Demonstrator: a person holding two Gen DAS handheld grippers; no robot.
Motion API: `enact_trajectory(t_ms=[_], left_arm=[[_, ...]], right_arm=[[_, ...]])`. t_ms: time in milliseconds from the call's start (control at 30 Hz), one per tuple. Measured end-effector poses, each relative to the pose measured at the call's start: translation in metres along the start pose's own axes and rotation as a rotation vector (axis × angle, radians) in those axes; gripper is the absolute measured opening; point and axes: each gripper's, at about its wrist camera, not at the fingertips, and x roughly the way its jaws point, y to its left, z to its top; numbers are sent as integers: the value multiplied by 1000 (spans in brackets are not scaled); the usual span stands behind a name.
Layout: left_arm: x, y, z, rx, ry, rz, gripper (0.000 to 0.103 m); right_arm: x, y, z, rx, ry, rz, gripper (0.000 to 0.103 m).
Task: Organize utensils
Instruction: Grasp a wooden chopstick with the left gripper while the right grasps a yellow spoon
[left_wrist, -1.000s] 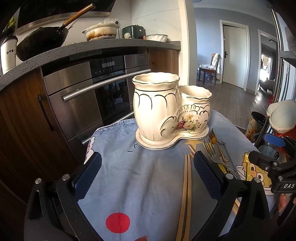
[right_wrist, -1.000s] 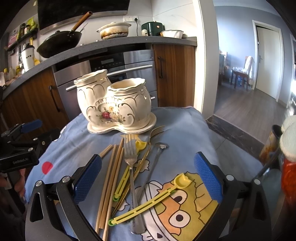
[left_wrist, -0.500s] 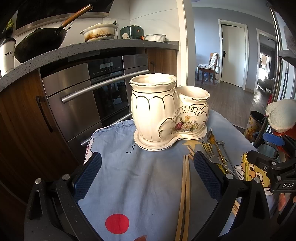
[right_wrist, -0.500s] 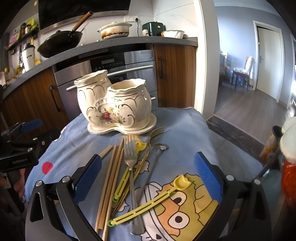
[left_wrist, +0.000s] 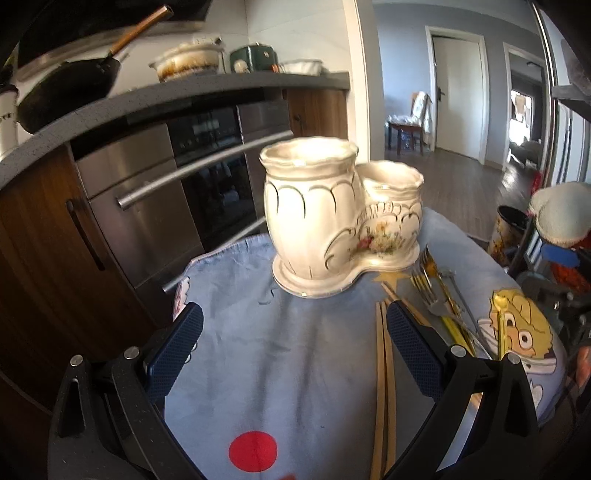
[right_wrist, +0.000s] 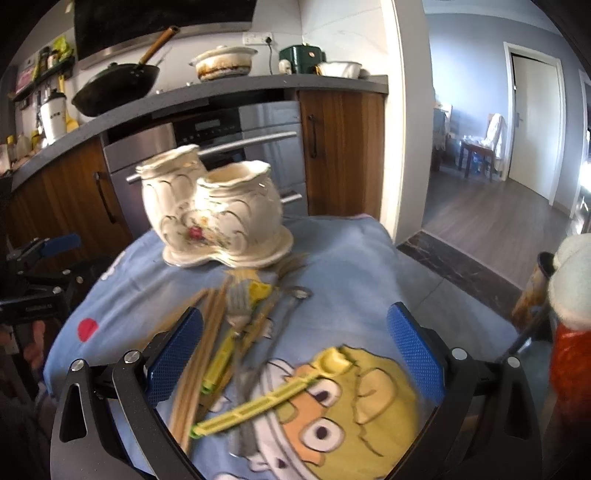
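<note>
I hold my left gripper (left_wrist: 293, 354) low over the blue cartoon-print cloth (left_wrist: 295, 369), jaws wide apart and empty. My right gripper (right_wrist: 294, 354), equally spread, hovers above the utensil pile: two yellow plastic spoons (right_wrist: 258, 400), wooden chopsticks (right_wrist: 201, 347), one silver fork (right_wrist: 238, 306). One cream two-pot ceramic holder (right_wrist: 218, 218) stands upper centre.

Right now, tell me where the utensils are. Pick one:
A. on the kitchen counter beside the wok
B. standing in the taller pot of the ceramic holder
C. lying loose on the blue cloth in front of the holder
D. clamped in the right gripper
C: the chopsticks, fork and yellow utensil lie flat on the blue cloth before the ceramic holder, and the right gripper is open and empty.
</note>
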Motion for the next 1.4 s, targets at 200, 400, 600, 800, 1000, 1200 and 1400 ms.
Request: enact_trajectory(t_ms=[200, 400, 600, 800, 1000, 1200, 1400], left_arm=[[13, -9, -10, 83, 103, -86, 83], [29, -15, -25, 105, 243, -172, 49], [33, -28, -32, 115, 288, -221, 33], [37, -37, -37, 148, 317, -243, 28], [43, -39, -38, 156, 335, -241, 26], [58, -43, -35, 172, 348, -241, 25], [70, -48, -26, 186, 350, -231, 18]], right_arm=[[-1, -26, -7, 36, 103, -11, 78], [1, -24, -14, 48, 210, 49, 52], [13, -6, -26, 80, 291, 129, 37], [25, -2, -30, 123, 340, 154, 32], [42, -5, -30, 198, 377, 176, 31], [57, -5, -22, 208, 392, 155, 30], [69, 8, -13, 72, 386, 77, 20]])
